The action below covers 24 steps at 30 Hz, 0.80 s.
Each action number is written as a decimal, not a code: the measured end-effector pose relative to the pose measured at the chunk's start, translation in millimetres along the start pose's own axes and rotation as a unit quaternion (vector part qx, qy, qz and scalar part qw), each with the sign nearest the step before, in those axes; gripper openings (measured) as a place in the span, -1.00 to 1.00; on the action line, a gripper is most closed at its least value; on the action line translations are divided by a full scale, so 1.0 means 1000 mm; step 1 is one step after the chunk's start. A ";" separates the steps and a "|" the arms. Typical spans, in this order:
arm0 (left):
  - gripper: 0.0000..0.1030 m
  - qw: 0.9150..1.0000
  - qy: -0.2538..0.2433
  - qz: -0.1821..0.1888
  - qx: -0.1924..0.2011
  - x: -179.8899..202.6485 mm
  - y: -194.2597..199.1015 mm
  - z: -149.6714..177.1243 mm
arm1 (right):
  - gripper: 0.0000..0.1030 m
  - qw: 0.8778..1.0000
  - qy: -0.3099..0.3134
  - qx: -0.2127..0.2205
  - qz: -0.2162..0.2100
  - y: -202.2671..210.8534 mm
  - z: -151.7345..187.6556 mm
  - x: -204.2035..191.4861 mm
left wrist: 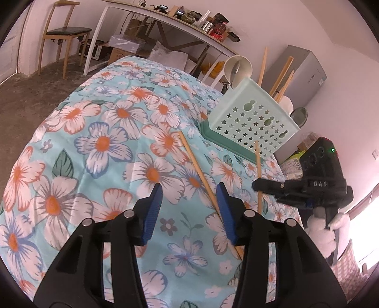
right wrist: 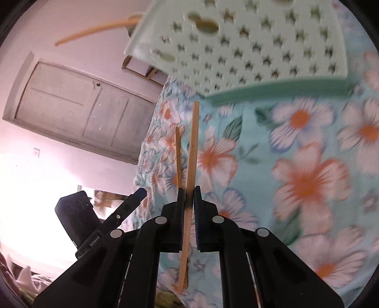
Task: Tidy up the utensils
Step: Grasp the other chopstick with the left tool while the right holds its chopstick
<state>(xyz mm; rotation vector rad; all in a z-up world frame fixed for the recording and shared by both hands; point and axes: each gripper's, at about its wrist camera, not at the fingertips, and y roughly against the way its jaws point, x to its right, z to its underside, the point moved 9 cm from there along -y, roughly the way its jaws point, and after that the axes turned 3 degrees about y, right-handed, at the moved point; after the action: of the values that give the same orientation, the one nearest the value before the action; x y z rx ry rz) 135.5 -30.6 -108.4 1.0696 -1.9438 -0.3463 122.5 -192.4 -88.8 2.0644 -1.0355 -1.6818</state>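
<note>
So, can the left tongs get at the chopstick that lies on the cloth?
Probably yes: the chopstick already lies beside the right pad of the open left tongs, and nothing covers it.

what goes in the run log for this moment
right tongs: shut on chopstick | left tongs: open over second chopstick | holder: upright

**A lived-in room at home**

A floral cloth [left wrist: 99, 142] covers the table in the frame's centre. At upper left stands a wooden chair [left wrist: 62, 30] on a bare floor; along the top runs a long shelf [left wrist: 170, 21] crowded with bottles, boxes stored beneath it. A grey fridge [left wrist: 298, 68] stands at upper right. The right wrist view shows a panelled door [right wrist: 78, 104] at left.
</note>
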 end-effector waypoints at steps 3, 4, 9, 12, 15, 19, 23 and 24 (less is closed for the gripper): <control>-0.14 1.000 0.000 0.002 -0.004 0.002 -0.002 0.001 | -0.85 0.999 0.015 0.004 0.029 0.008 -0.008 0.005; -0.14 1.000 -0.001 0.001 -0.005 0.003 -0.002 0.001 | -0.85 0.999 0.016 0.005 0.033 0.010 -0.011 0.008; -0.14 1.000 -0.005 -0.005 -0.012 0.005 -0.006 0.003 | -0.84 0.999 0.008 0.012 0.032 0.031 -0.009 0.023; -0.14 1.000 -0.007 -0.004 -0.016 0.008 -0.010 0.003 | -0.82 0.999 -0.006 0.012 0.035 0.041 -0.006 0.042; -0.14 0.999 0.000 0.011 -0.033 0.017 -0.019 0.003 | -0.81 0.999 -0.017 0.014 0.034 0.041 -0.003 0.052; -0.14 0.997 0.011 0.036 -0.071 0.031 -0.036 0.010 | -0.81 0.999 -0.023 0.014 0.030 0.034 0.001 0.057; -0.19 0.994 0.006 0.011 -0.107 0.037 -0.054 0.023 | -0.80 0.999 -0.023 0.014 0.030 0.021 0.004 0.057; -0.21 0.994 0.003 0.003 -0.109 0.038 -0.056 0.025 | -0.80 0.999 -0.024 0.015 0.030 0.020 0.005 0.056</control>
<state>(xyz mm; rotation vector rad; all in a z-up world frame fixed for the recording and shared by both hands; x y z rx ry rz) 136.9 -97.1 -134.4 0.9205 -1.8561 -0.5383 114.8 -243.4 -119.0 1.9993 -1.1316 -1.7039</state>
